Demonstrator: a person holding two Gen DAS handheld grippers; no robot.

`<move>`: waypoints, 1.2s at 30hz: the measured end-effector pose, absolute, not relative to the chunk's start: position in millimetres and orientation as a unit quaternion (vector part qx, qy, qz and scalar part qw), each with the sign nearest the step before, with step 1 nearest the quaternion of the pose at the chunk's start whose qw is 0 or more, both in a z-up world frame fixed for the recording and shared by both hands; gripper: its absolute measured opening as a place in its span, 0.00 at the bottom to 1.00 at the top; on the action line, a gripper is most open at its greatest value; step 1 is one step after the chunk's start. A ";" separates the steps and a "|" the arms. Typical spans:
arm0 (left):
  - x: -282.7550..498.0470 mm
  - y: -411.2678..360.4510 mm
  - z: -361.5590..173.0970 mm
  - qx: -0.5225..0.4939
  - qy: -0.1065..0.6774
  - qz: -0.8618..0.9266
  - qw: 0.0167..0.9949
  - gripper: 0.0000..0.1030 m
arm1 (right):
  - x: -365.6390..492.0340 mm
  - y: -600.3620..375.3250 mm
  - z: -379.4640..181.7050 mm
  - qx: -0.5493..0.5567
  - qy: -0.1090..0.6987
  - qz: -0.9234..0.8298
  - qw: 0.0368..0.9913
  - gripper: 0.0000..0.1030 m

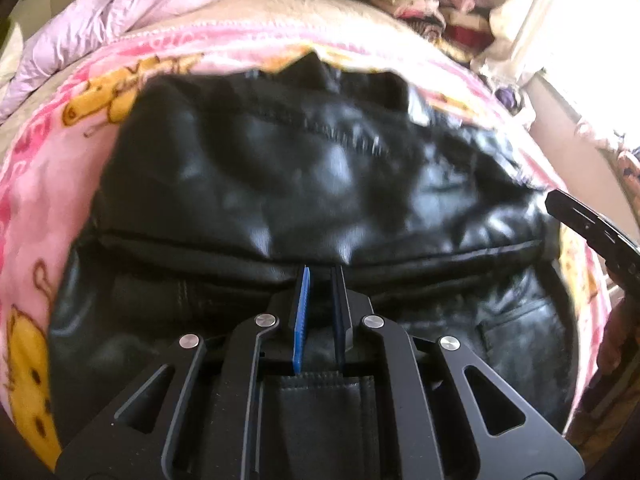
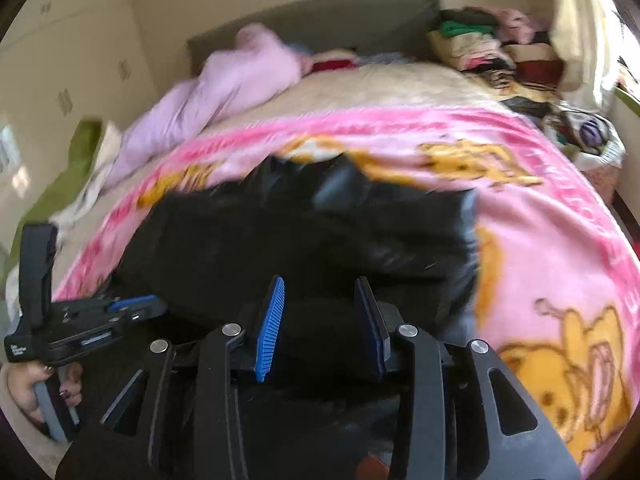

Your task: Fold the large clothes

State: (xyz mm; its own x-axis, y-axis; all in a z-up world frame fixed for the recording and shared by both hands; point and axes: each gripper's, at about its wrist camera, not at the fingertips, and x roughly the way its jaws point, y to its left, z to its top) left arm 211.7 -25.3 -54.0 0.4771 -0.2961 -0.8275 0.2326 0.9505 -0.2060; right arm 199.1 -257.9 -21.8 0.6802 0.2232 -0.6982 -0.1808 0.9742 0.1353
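Now, in the left wrist view, a black jacket (image 1: 304,184) is lying on a pink blanket (image 1: 36,184) on the bed. The left tongs (image 1: 320,300) are pressed together, pinching a strap of the jacket. The jacket is looking shiny and thick, so it is probably heavy, floppy and a bit slippery; the hem and seams are good places to hold.

In the right wrist view, the right tongs (image 2: 320,312) are standing spread over the jacket (image 2: 280,236), pinching nothing. A hand (image 2: 28,392) is holding the left tongs (image 2: 132,304) at the jacket's near edge. A pink coat (image 2: 224,80) and a pile of clothes (image 2: 492,48) are sitting far back, blocking nothing.
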 end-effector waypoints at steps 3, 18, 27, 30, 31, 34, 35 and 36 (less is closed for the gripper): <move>211.0 -22.4 -62.8 -0.039 0.491 -0.154 0.857 0.04 | 203.6 -247.3 -40.4 -0.001 0.420 0.092 0.903 0.36; 196.4 -12.7 -41.8 -0.050 0.474 -0.157 0.865 0.46 | 173.5 -257.4 -36.9 0.057 0.405 0.081 0.909 0.79; 179.9 -2.3 -17.6 -0.062 0.453 -0.147 0.877 0.91 | 141.8 -274.1 -18.7 0.099 0.375 0.066 0.919 0.94; 175.2 2.5 -11.1 -0.072 0.447 -0.146 0.880 0.91 | 134.9 -277.1 -13.1 0.104 0.368 0.061 0.922 0.94; 173.2 4.0 -9.1 -0.073 0.444 -0.145 0.881 0.91 | 132.7 -277.5 -11.4 0.104 0.366 0.061 0.923 0.94; 167.6 8.3 -4.0 -0.077 0.441 -0.143 0.883 0.91 | 125.4 -278.8 -6.0 0.106 0.361 0.062 0.924 0.94; 165.9 9.7 -2.9 -0.077 0.441 -0.142 0.883 0.91 | 122.4 -278.7 -4.0 0.105 0.359 0.063 0.925 0.94; 164.6 10.8 -2.3 -0.077 0.441 -0.142 0.883 0.91 | 118.9 -279.0 -1.8 0.103 0.358 0.063 0.926 0.94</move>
State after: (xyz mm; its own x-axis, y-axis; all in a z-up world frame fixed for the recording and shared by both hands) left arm 164.6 10.8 -2.3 0.5701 -0.3177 -0.7577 0.1823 0.9481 -0.2604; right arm 118.9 -279.0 -1.8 0.7355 0.1899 -0.6504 -0.0422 0.9709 0.2358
